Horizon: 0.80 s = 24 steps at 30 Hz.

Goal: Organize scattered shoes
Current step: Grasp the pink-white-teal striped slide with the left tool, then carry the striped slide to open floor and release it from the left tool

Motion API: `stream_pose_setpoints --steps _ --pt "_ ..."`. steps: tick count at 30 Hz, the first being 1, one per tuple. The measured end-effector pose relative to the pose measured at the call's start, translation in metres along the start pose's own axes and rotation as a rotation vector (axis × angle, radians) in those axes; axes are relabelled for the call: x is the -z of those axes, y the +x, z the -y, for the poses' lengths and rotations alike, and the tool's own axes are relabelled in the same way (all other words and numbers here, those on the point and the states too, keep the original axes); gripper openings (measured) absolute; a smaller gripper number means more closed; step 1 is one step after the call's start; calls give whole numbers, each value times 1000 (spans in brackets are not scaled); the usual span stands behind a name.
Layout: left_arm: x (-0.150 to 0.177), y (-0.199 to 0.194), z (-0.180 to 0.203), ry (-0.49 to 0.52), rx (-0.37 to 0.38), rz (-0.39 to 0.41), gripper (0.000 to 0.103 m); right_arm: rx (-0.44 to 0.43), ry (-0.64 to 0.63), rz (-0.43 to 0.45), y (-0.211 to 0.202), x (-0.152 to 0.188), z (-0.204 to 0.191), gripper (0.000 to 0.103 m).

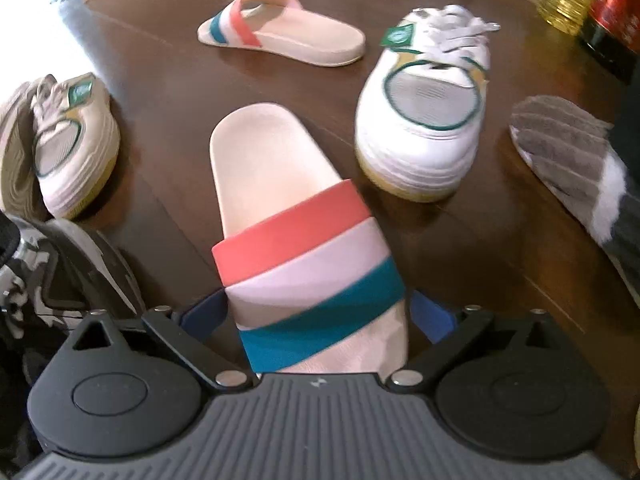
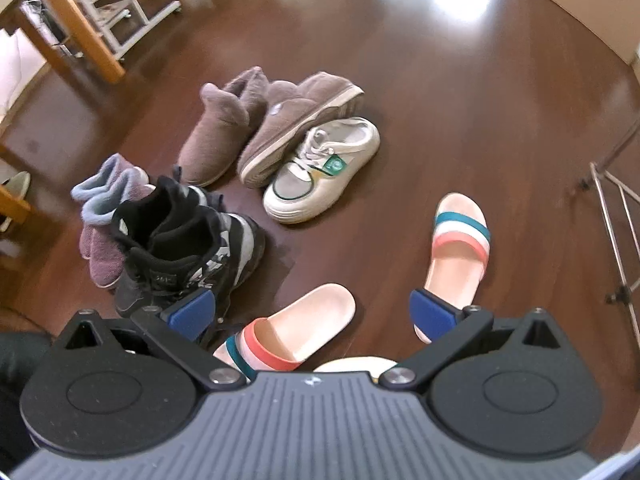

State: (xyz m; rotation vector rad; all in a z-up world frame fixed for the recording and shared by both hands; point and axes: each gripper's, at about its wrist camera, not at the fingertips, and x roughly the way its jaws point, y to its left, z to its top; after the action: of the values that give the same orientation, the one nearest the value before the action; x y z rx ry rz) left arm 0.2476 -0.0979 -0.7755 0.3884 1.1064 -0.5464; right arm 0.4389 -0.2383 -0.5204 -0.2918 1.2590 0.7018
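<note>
Straddling the striped slide on the wooden floor, my left tongs stand spread, pads beside its banded strap, not pressing. It looks light, springy foam with a smooth, possibly slippery skin; I'd pinch across the strap. Right tongs spread, empty.

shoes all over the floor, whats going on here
A person with a handheld gripper in each hand is sorting scattered shoes on a wooden floor. The left gripper stands wide around a striped slide, blue pads beside its strap; whether they press on it is unclear. The right gripper hangs open and empty above the floor. The matching slide lies apart, as do two white sneakers. Brown fuzzy boots and black sneakers already lie in pairs.
</note>
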Motion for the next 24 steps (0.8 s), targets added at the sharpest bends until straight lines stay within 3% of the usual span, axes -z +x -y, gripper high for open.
stream_pose_setpoints --steps 6,10,14,18,24 --pt "-15 8 12 -41 31 23 93 62 83 -66 28 -5 30 103" --pt "-20 11 25 -33 36 41 93 87 9 -127 46 -5 26 103" --pt "-26 14 35 -28 68 47 93 65 -99 -252 64 15 16 103" --pt "-37 20 48 -12 111 59 93 52 -125 -336 75 32 21 103" --pt "-50 27 62 13 177 89 93 67 -125 -367 76 44 31 103"
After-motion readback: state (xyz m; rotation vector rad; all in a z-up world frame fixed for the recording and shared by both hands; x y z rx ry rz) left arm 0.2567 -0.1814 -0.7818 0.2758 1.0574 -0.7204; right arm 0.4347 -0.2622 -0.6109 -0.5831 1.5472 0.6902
